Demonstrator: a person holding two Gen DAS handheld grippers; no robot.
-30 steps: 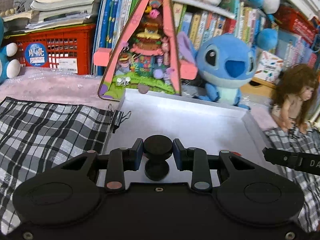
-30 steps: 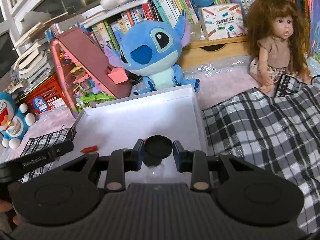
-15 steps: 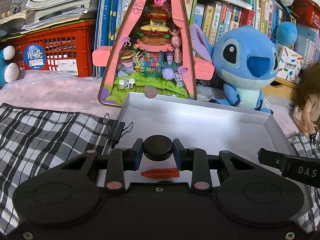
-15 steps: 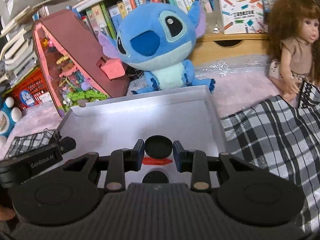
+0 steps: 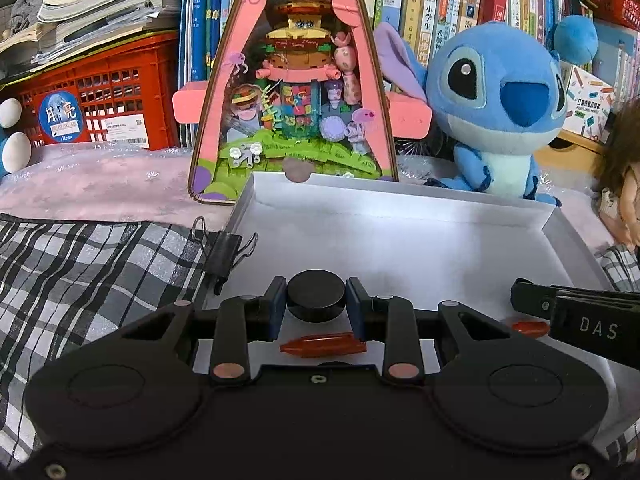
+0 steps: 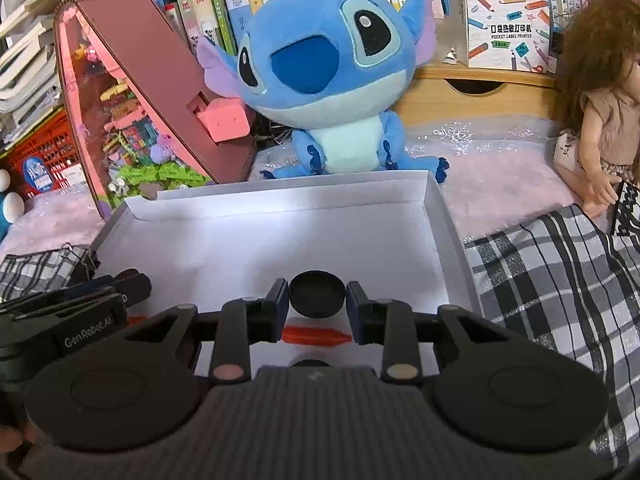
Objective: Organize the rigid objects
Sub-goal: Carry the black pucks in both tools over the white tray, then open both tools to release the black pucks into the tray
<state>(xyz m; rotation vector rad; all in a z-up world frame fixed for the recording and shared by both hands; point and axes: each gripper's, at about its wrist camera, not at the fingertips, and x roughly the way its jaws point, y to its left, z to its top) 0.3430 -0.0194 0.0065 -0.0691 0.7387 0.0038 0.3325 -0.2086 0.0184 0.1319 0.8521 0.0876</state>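
Both black round caps (image 5: 316,295) lowered over white tray (image 5: 400,216).

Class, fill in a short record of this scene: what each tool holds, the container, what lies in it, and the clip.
left tool: shut on a black round cap
right tool: shut on a black round lid
container: white tray, open
in tray: orange pen-like piece
beside tray: black binder clip on checked cloth
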